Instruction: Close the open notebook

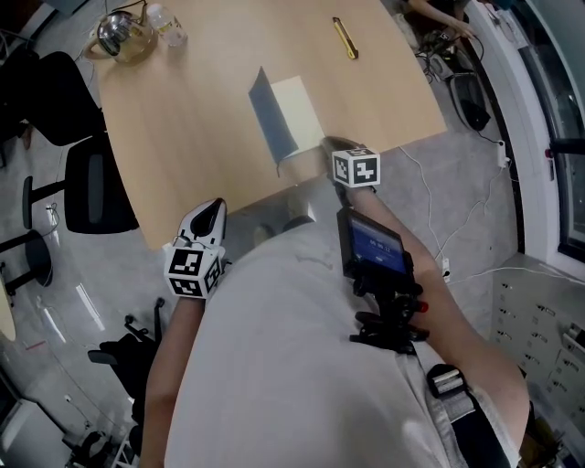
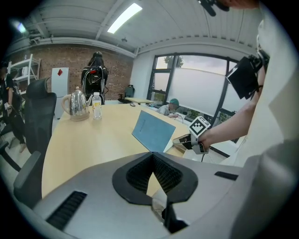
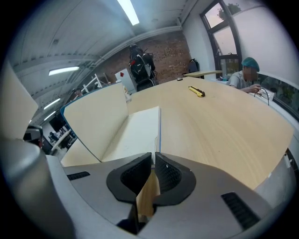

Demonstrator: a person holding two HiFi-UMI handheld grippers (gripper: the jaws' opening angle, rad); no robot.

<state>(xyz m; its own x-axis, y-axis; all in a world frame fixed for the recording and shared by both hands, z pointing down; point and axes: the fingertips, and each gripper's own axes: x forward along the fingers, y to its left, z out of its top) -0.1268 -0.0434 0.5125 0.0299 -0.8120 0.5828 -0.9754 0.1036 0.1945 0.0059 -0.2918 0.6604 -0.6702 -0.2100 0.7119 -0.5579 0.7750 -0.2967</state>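
Observation:
The notebook (image 1: pixel 285 114) lies open near the table's front edge. Its blue cover (image 1: pixel 271 121) stands nearly upright on the left, and the cream page (image 1: pixel 300 104) lies flat on the right. My right gripper (image 1: pixel 306 157) is shut and empty, its tips right at the notebook's near edge; in the right gripper view the raised cover (image 3: pixel 96 122) and flat page (image 3: pixel 136 133) lie just beyond the jaws. My left gripper (image 1: pixel 212 213) is shut on nothing and hangs off the table's front edge, well left of the notebook. The left gripper view shows the blue cover (image 2: pixel 152 131) from outside.
A yellow utility knife (image 1: pixel 345 38) lies at the far right of the wooden table (image 1: pixel 183 128). A kettle (image 1: pixel 121 35) and a bottle (image 1: pixel 170 26) stand at the far left corner. Black chairs (image 1: pixel 87 187) stand left of the table. A person (image 3: pixel 247 74) sits beyond the far end.

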